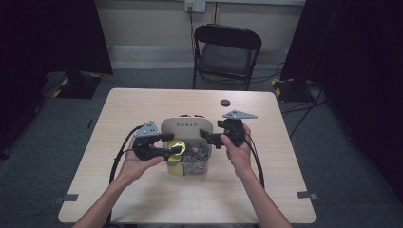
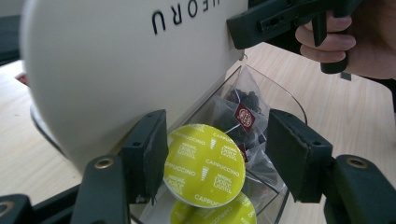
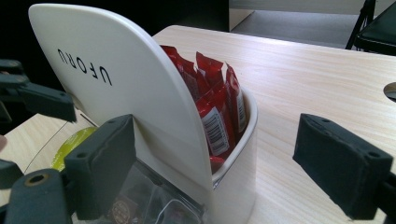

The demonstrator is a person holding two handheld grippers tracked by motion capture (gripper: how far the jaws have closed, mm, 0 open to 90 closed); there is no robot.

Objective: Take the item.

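Note:
A cream organiser lettered UFORU stands mid-table, with a clear front bin. My left gripper is shut on a yellow-green cappuccino capsule and holds it just above the bin. A second green capsule lies below it, and tea bags fill the bin's right part. My right gripper is open at the organiser's right side. One pad sits in front of the cream panel, the other pad out over the bare table. Red sachets stand in the rear pocket.
A black folding chair stands beyond the table's far edge. A small dark round spot marks the tabletop behind the organiser. The left gripper's cable loops off the table's left front. Dark curtains flank the room.

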